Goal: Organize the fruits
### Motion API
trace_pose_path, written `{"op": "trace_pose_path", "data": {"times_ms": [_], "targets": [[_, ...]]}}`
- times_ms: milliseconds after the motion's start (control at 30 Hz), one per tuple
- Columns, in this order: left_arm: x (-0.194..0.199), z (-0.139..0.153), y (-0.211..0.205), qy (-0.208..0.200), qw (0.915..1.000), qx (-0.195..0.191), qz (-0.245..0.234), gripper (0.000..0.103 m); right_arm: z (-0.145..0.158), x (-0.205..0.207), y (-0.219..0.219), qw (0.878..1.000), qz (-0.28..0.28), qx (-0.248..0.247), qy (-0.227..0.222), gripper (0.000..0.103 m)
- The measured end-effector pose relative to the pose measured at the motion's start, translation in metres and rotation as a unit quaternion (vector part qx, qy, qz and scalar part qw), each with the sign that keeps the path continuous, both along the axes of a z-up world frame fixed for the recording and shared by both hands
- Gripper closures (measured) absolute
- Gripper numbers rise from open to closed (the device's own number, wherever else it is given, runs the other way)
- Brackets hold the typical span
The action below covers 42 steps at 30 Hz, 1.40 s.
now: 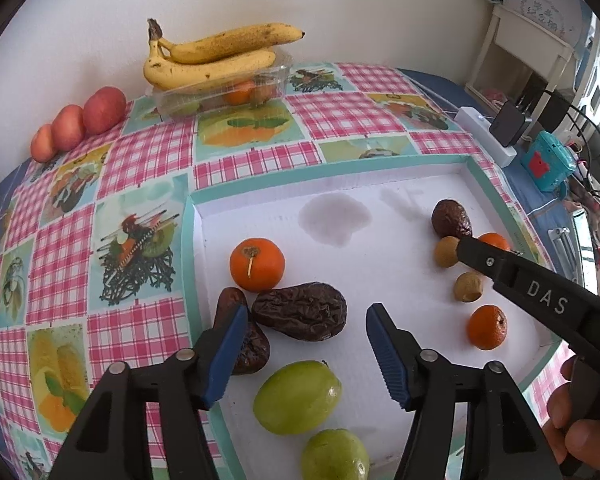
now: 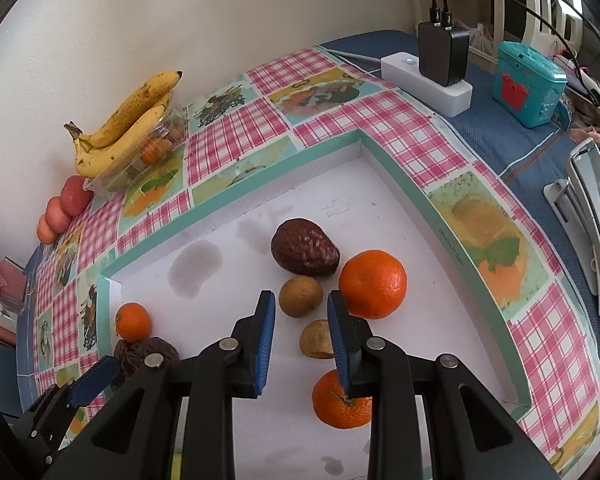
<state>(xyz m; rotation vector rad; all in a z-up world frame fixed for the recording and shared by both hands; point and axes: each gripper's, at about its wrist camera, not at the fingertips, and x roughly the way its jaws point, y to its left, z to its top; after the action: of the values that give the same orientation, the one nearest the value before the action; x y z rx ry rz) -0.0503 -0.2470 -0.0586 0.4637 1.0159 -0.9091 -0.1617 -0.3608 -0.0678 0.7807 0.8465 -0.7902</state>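
- Far left against the wall, you have three red apples point(image 1: 80, 122) in a row; just right of them a bunch of bananas point(image 1: 216, 54) lies on top of a clear plastic box point(image 1: 220, 92) with more fruit inside.
- The fruit you are sorting sits in a shallow white tray point(image 1: 340, 208) sunk in the checked tablecloth point(image 1: 148, 160).
- Your left gripper point(image 1: 306, 354) points steeply down with its blue pads wide apart and nothing pressed between them. A wrinkled dark fruit point(image 1: 302, 310) lies just ahead of the gap, and a second dark one point(image 1: 256, 346) is partly hidden behind the left pad.
- A tangerine point(image 1: 256, 264) touches that dark pair, and two green fruits point(image 1: 298, 396) lie nearest your left camera.
- Only the right wrist view shows your right gripper's point(image 2: 302, 344) pads: close together but not touching, clamped on nothing, with bare tray between them.
- Round its tips crowd a brown longan point(image 2: 300, 296), a second longan point(image 2: 316, 340) half behind the right pad, a large tangerine point(image 2: 372, 284), a dark avocado-like fruit point(image 2: 304, 246) and a smaller tangerine point(image 2: 340, 404) beneath.
- In the left view, your right gripper's arm covers part of that cluster; your hand point(image 1: 576, 420) grips its handle at lower right.
- Far right, off the cloth, stand a white power strip point(image 2: 428, 76) with a black charger point(image 2: 442, 52) and a teal box point(image 2: 528, 84).
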Motion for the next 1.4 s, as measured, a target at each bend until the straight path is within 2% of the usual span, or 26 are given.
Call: {"op": "trace_pose_path", "data": {"times_ms": [100, 233, 267, 300, 333, 467, 567, 633, 767, 833, 1033, 1233, 1300, 1400], "targets": [[-0.001, 0.005, 0.001, -0.009, 1.0000, 0.002, -0.003, 0.033, 0.002, 0.000, 0.000, 1.000, 0.000, -0.002, -0.002, 0.068], [0.007, 0.012, 0.009, -0.015, 0.9997, 0.013, 0.014, 0.030, 0.005, -0.001, 0.001, 1.000, 0.002, -0.009, -0.003, 0.066], [0.010, 0.015, 0.013, -0.012, 0.9996, 0.013, 0.022, 0.024, 0.006, -0.001, 0.001, 1.000, 0.002, -0.011, -0.003, 0.064], [0.016, 0.019, 0.019, -0.008, 0.9992, 0.010, 0.037, 0.018, 0.007, -0.002, 0.001, 1.000, 0.002, -0.013, -0.003, 0.059], [0.020, 0.020, 0.022, -0.006, 0.9988, 0.014, 0.046, 0.016, 0.008, -0.002, 0.001, 1.000, 0.001, -0.014, -0.004, 0.053], [0.041, 0.030, 0.044, -0.049, 0.9924, 0.033, 0.108, 0.007, 0.012, 0.000, 0.005, 1.000, 0.003, -0.023, -0.001, 0.046], [0.065, 0.033, 0.066, -0.065, 0.9822, 0.034, 0.173, 0.000, 0.013, 0.005, 0.011, 0.999, 0.016, -0.028, 0.003, 0.043], [0.076, 0.034, 0.078, -0.073, 0.9759, 0.035, 0.203, 0.000, 0.013, 0.010, 0.018, 0.999, 0.028, -0.032, 0.006, 0.030], [0.086, 0.037, 0.102, -0.086, 0.9682, 0.029, 0.233, 0.000, 0.016, 0.019, 0.033, 0.998, 0.050, -0.043, 0.007, 0.025], [0.088, 0.037, 0.110, -0.086, 0.9668, 0.027, 0.239, 0.000, 0.018, 0.022, 0.041, 0.997, 0.058, -0.047, 0.002, 0.010], [0.082, 0.046, 0.130, -0.103, 0.9647, 0.013, 0.242, 0.000, 0.029, 0.024, 0.069, 0.995, 0.078, -0.058, -0.020, 0.009], [0.055, 0.064, 0.156, -0.172, 0.9523, 0.015, 0.251, 0.000, 0.036, 0.018, 0.101, 0.992, 0.102, -0.071, -0.019, 0.009], [0.044, 0.064, 0.165, -0.185, 0.9497, 0.025, 0.251, 0.000, 0.037, 0.014, 0.109, 0.992, 0.106, -0.072, -0.019, 0.009], [0.035, 0.062, 0.178, -0.202, 0.9395, 0.049, 0.272, 0.000, 0.038, 0.004, 0.121, 0.992, 0.101, -0.071, -0.019, 0.009]]}}
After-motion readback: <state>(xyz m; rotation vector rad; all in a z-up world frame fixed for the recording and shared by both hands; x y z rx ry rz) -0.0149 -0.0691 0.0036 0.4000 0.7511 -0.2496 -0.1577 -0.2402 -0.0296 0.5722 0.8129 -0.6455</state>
